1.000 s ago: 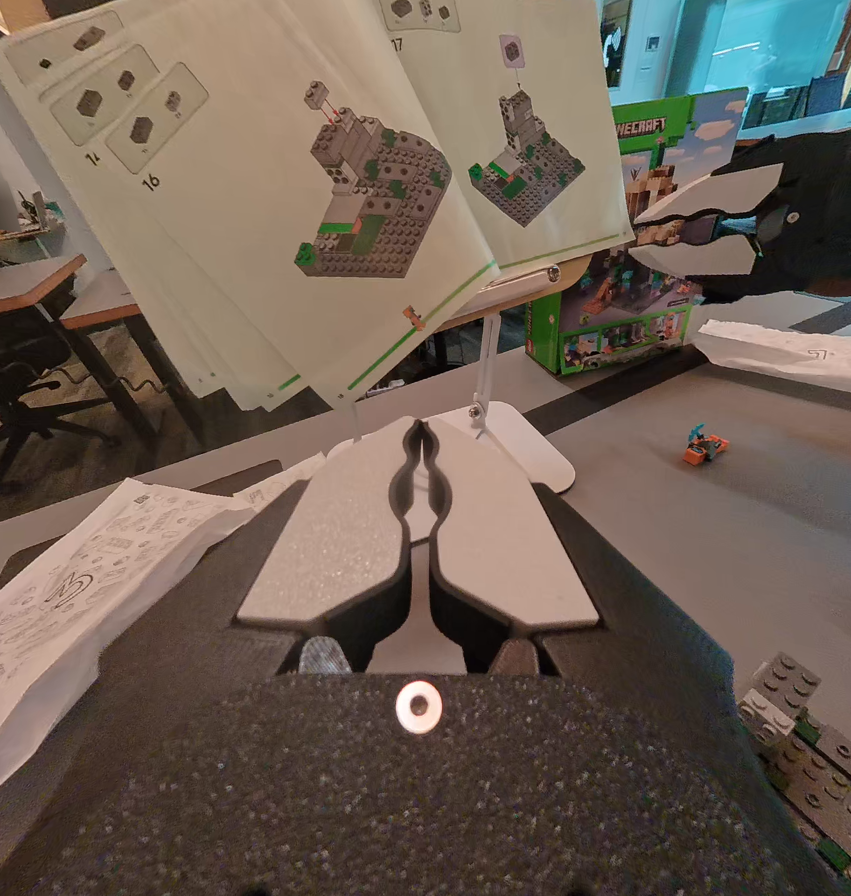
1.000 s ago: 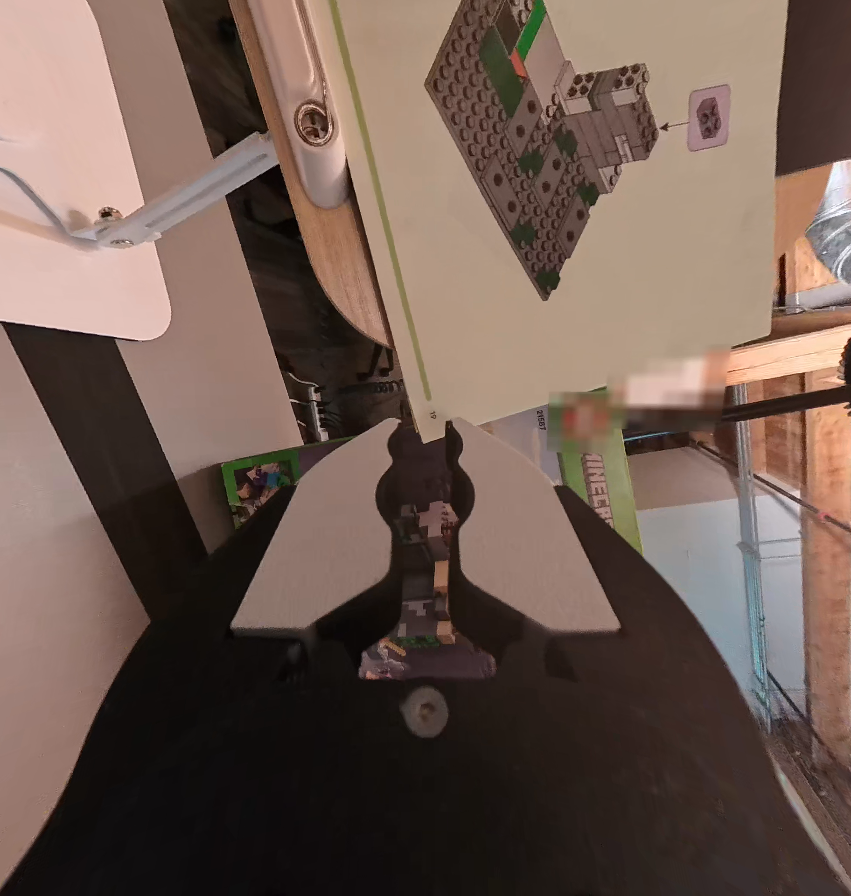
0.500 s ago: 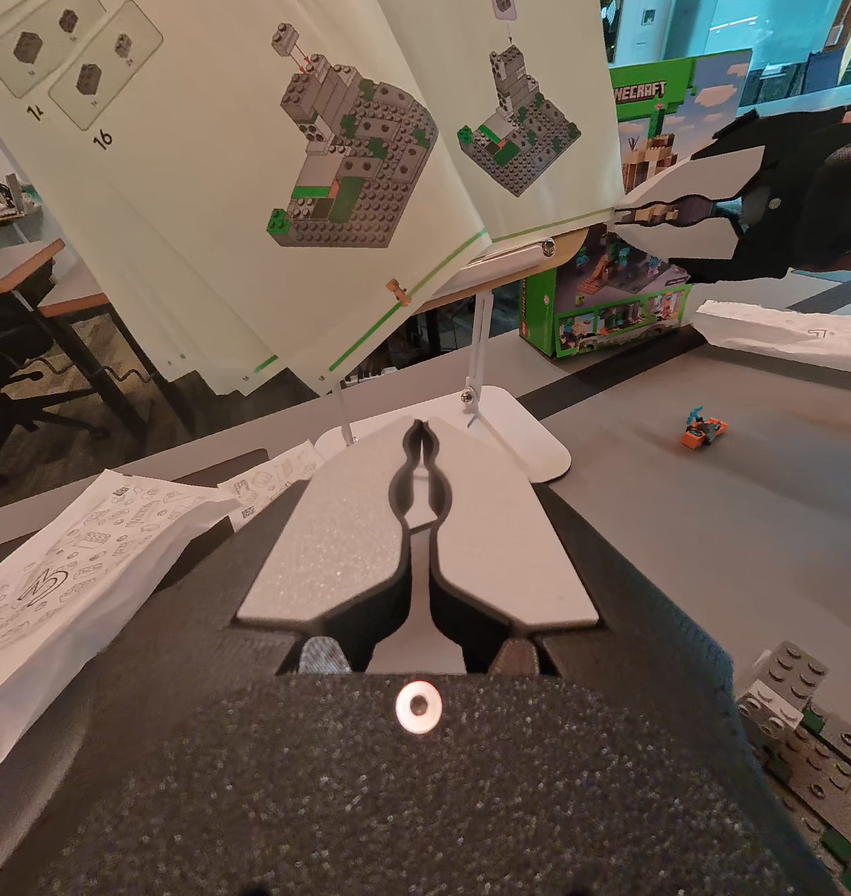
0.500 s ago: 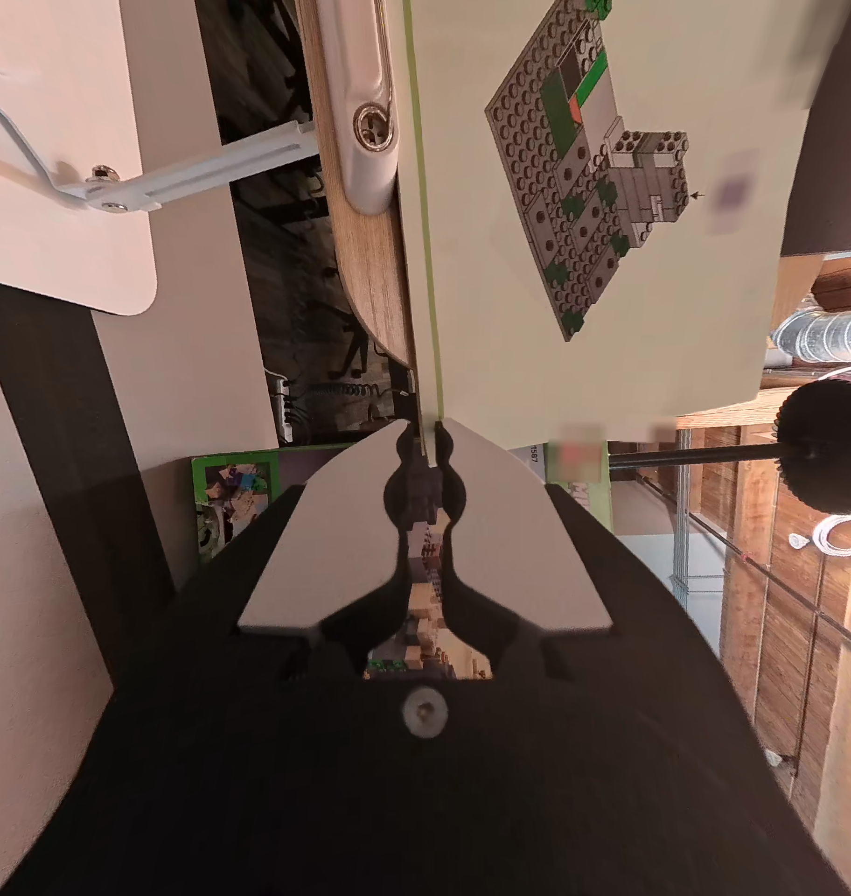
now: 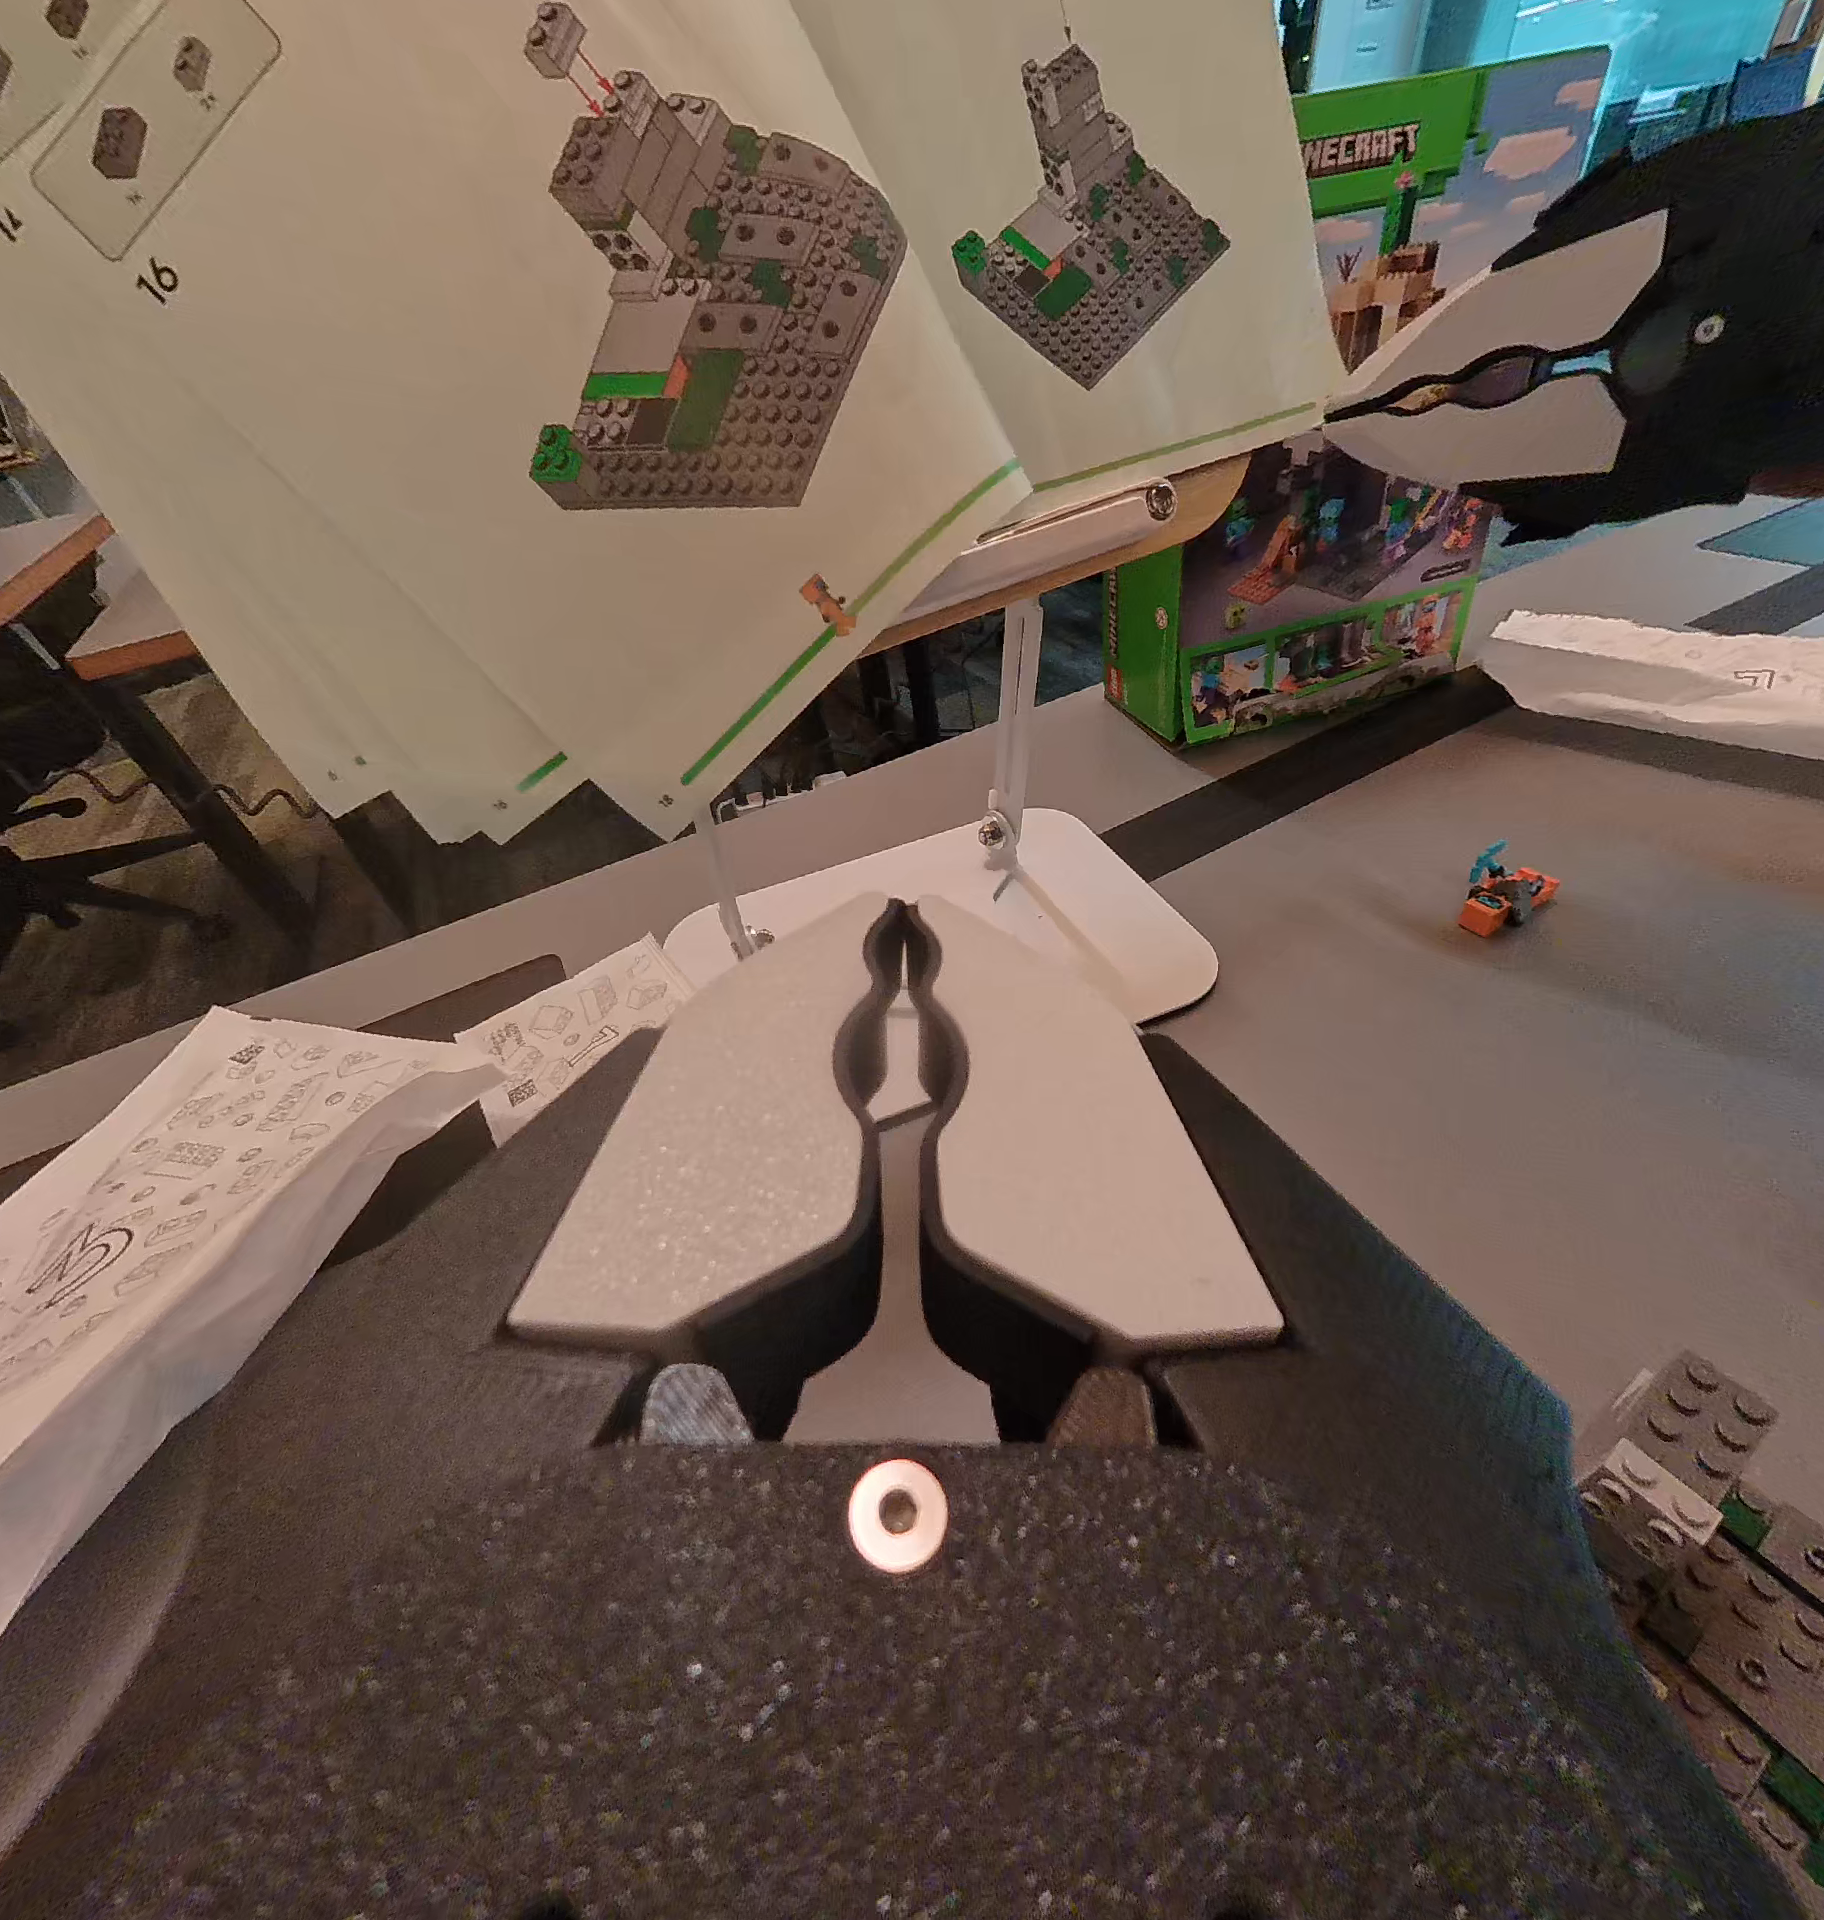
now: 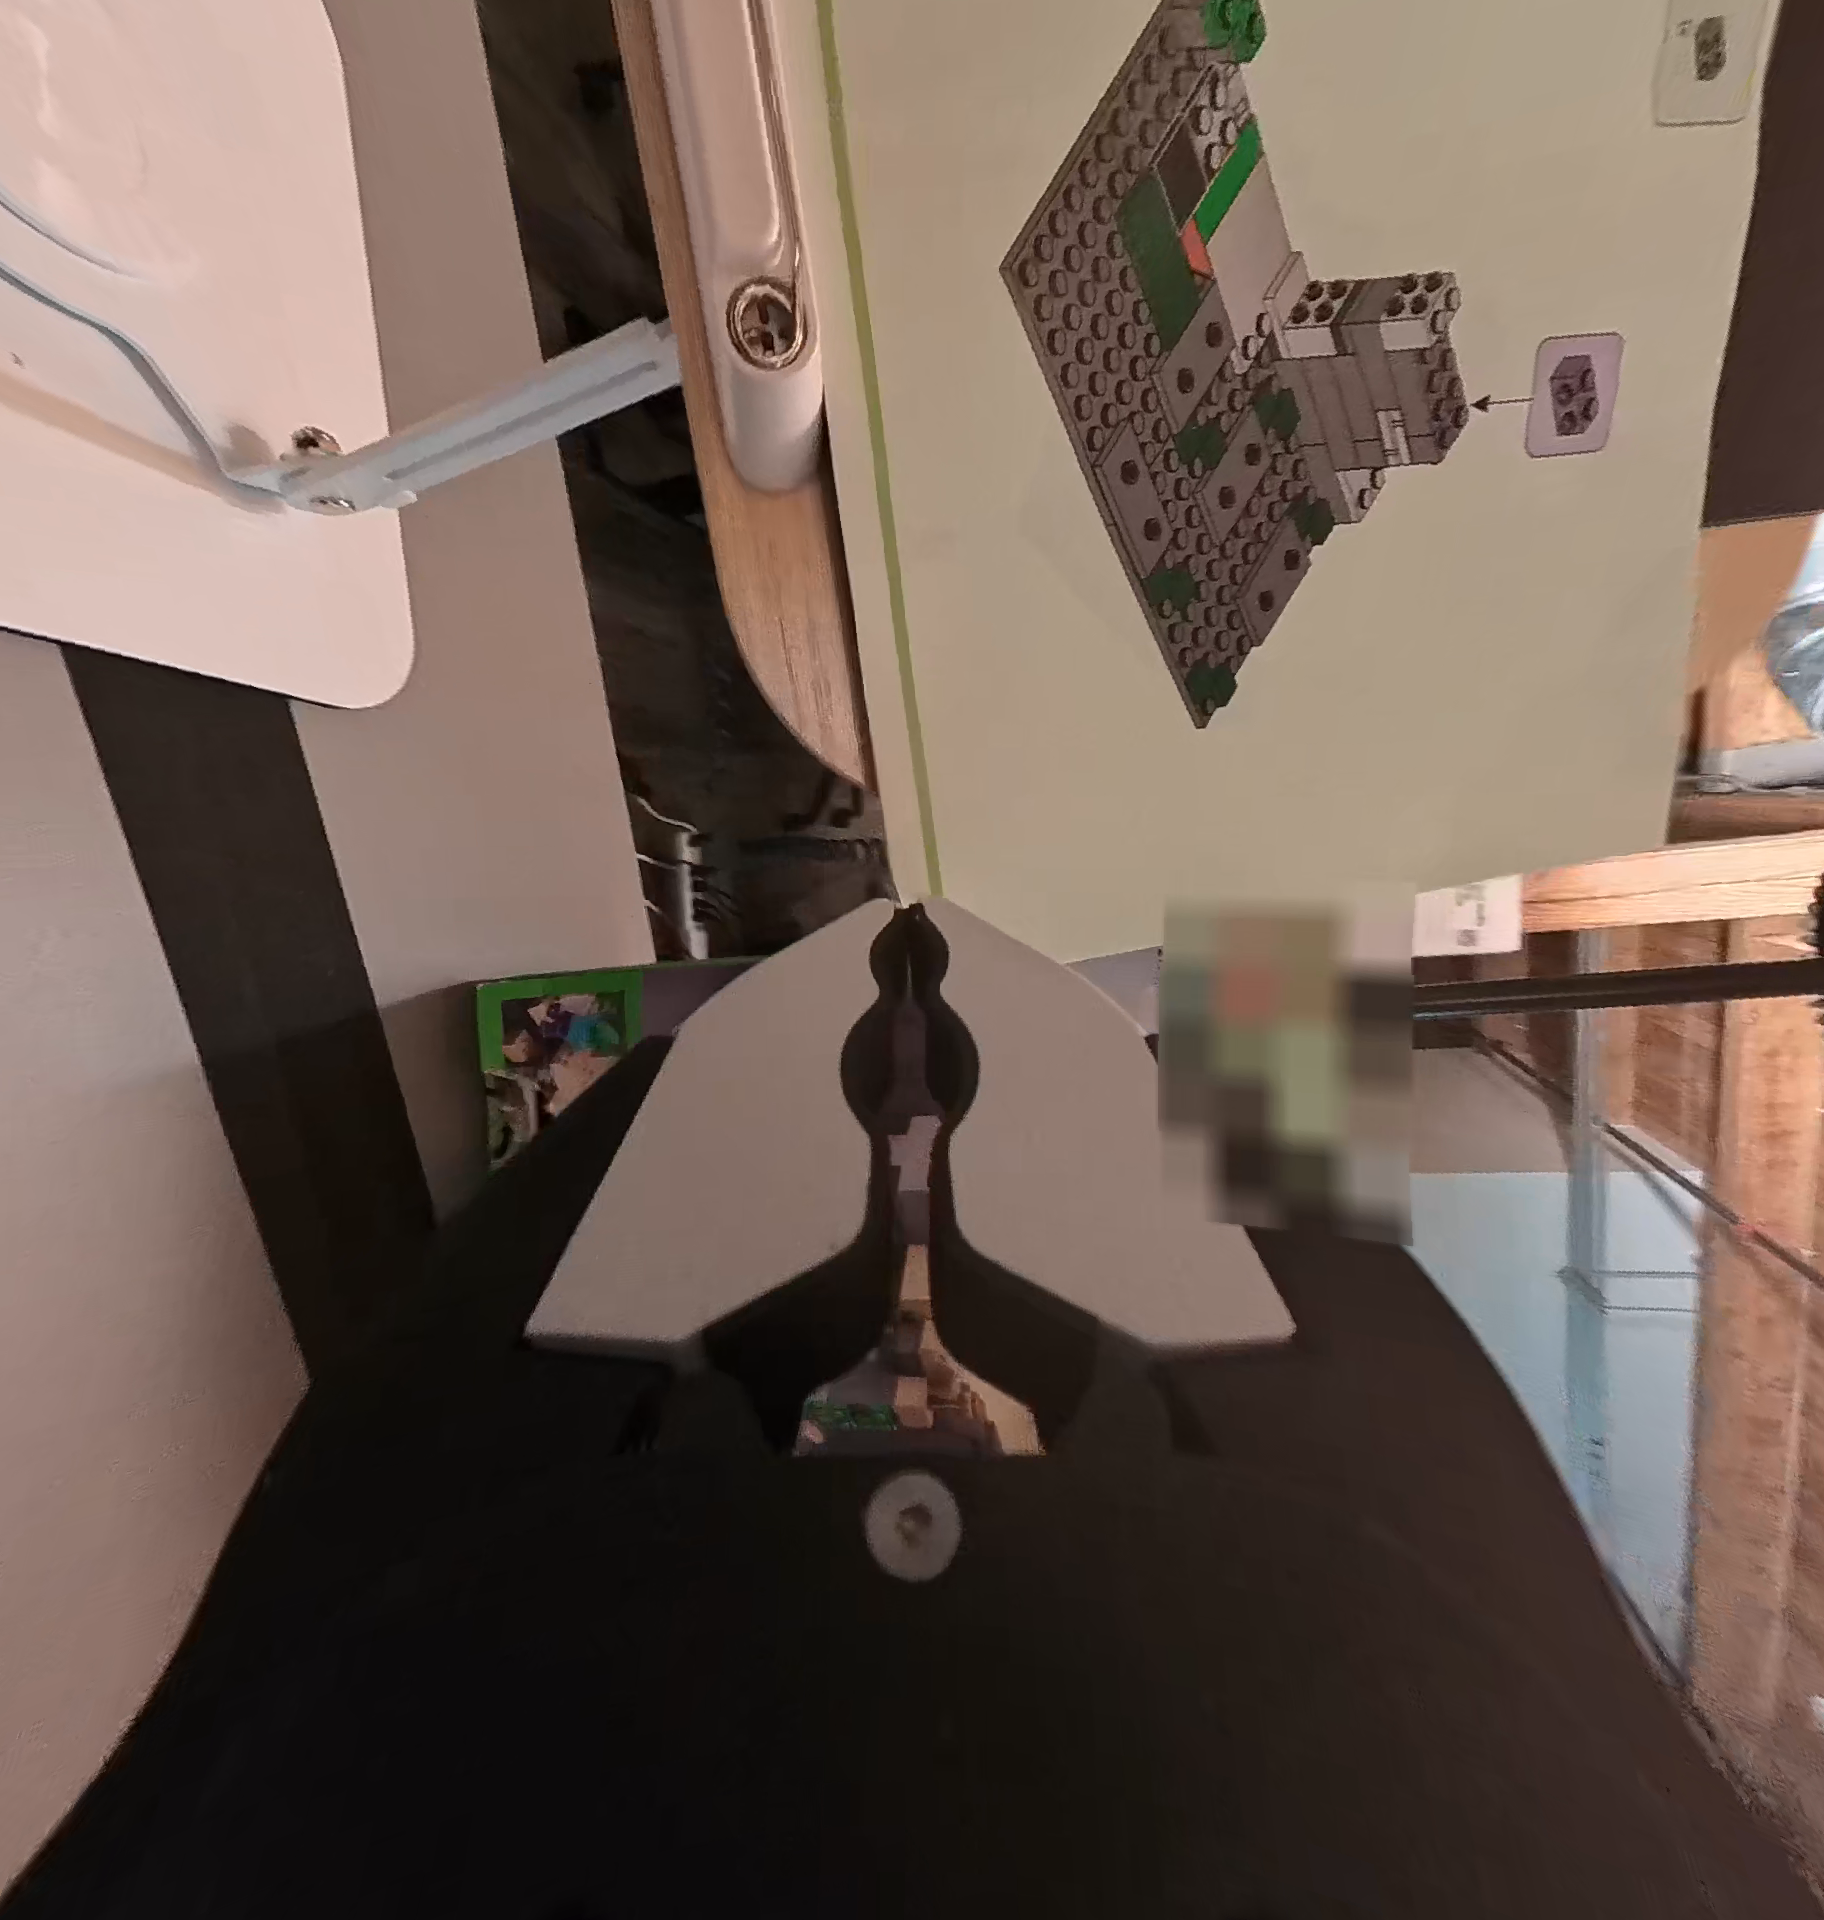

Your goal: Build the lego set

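Note:
The open instruction booklet (image 5: pixel 679 312) hangs on a white stand (image 5: pixel 1116 935) at the table's far side. My right gripper (image 6: pixel 913 912) is turned on its side and shut on the lower corner of the booklet's right-hand page (image 6: pixel 1303 623). It also shows in the left wrist view (image 5: pixel 1339 410), its tips at the page edge. My left gripper (image 5: pixel 903 909) is shut and empty, held low over the table in front of the stand. The partly built grey and green lego model (image 5: pixel 1739 1558) lies at the lower right.
A green lego box (image 5: pixel 1303 623) stands behind the stand. A small orange and blue piece (image 5: pixel 1505 899) lies on the grey table. White printed paper bags lie at the left (image 5: pixel 108 1247) and the far right (image 5: pixel 1666 675). Office desks and a chair are beyond the table. The left gripper's tips are roughly 30 cm from the right gripper's.
My right gripper's fingers have closed on the page corner that lay between them. My left gripper has stayed shut, and the booklet has shifted slightly in its view.

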Available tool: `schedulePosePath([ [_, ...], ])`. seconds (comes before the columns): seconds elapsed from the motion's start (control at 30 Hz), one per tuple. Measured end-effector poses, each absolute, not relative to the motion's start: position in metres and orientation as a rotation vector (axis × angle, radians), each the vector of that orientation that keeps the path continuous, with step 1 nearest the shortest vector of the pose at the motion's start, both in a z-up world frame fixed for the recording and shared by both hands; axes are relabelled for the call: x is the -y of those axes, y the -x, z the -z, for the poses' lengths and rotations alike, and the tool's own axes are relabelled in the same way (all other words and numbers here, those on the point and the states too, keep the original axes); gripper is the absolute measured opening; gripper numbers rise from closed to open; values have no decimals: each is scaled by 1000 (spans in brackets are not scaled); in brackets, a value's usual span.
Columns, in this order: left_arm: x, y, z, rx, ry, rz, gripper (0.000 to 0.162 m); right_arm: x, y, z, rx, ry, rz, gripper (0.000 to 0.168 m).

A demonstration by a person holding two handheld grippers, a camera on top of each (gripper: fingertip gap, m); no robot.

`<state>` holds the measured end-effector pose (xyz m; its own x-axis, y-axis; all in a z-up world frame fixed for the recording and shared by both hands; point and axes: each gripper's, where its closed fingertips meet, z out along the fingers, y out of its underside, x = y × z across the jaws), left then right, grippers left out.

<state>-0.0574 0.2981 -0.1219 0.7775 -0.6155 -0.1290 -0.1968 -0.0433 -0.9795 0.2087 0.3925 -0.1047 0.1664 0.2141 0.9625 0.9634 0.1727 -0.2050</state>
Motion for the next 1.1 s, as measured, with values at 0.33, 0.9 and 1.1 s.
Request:
schedulePosePath([
  [0.33,-292,45,122,-711,1603,389,0,-377,-204,99,1355,1519,434,0],
  [0.9,-287,32,126,-758,1604,403,0,-399,-213,106,1394,1353,757,19],
  [1.1,-288,31,129,-761,1612,402,0,-402,-214,105,1409,1327,781,8],
])
